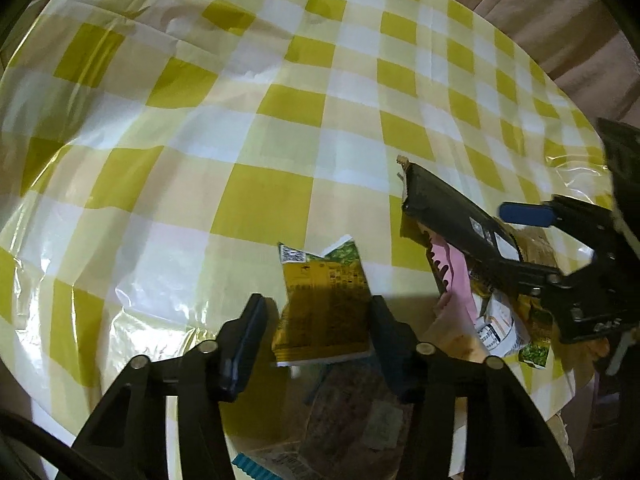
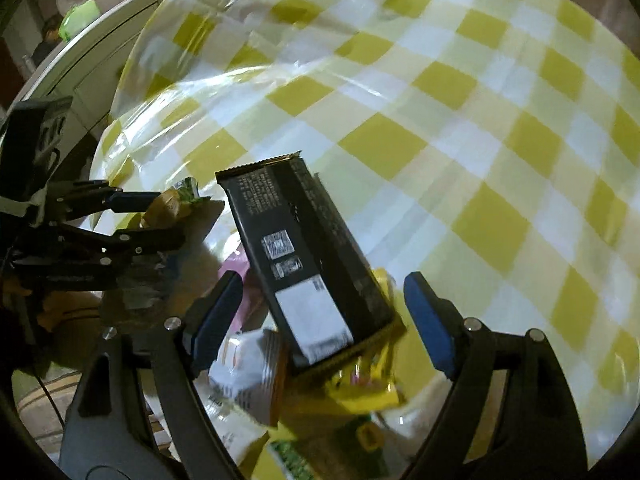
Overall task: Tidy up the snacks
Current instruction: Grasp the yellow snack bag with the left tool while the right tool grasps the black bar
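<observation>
My left gripper (image 1: 319, 306) is shut on a yellow and green snack packet (image 1: 324, 280), which stands upright between its pads, just above the chequered table (image 1: 280, 120). The right wrist view shows that gripper (image 2: 168, 218) at the left with the packet (image 2: 180, 196) in it. My right gripper (image 2: 320, 312) stands open around a long black packet (image 2: 304, 256) without touching it. The black packet (image 1: 444, 204) lies tilted on a pile of snacks, and the right gripper (image 1: 508, 240) reaches over it from the right.
The pile holds a pink packet (image 1: 454, 276), a white one (image 1: 496, 320) and yellow ones (image 2: 372, 388). A brownish packet (image 1: 352, 412) lies under my left gripper. Beige cushions (image 1: 560, 20) lie beyond the table's far edge. A white cabinet (image 2: 100, 64) stands at the left.
</observation>
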`<state>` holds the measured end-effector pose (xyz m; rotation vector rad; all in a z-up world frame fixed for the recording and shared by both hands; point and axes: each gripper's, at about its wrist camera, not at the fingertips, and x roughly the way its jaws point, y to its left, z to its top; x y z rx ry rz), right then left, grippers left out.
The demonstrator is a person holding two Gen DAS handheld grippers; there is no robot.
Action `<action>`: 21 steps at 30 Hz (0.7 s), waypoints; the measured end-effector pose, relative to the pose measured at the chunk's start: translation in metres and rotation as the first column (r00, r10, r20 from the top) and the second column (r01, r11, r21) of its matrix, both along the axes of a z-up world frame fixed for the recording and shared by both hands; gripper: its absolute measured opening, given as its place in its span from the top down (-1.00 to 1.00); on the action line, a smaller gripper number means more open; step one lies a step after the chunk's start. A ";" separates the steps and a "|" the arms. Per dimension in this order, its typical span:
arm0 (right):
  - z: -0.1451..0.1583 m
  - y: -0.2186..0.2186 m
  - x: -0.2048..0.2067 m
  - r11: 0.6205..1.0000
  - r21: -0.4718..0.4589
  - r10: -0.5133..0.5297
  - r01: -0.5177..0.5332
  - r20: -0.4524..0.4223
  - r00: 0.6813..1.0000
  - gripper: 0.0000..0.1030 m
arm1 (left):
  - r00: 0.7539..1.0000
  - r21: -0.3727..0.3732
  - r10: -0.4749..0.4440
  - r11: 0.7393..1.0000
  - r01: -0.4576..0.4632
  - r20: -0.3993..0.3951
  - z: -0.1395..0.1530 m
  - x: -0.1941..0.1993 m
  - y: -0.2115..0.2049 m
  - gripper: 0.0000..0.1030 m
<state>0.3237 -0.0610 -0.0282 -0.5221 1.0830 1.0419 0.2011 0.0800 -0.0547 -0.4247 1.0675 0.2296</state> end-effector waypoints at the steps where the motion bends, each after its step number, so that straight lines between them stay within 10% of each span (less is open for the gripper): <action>1: -0.005 0.003 0.002 1.000 -0.016 0.011 -0.011 -0.007 1.000 -0.64 | 1.000 0.004 -0.002 1.000 0.002 0.001 0.000 0.001 0.000 0.09; 14: -0.011 0.006 0.014 0.999 -0.015 -0.030 0.030 -0.002 1.000 -0.15 | 1.000 0.020 -0.002 1.000 0.002 0.012 0.001 0.002 -0.002 0.14; 21: -0.011 0.008 0.020 0.999 -0.005 -0.048 0.048 -0.051 0.998 -0.47 | 1.000 0.021 -0.004 1.000 0.004 0.015 0.001 0.002 -0.001 0.14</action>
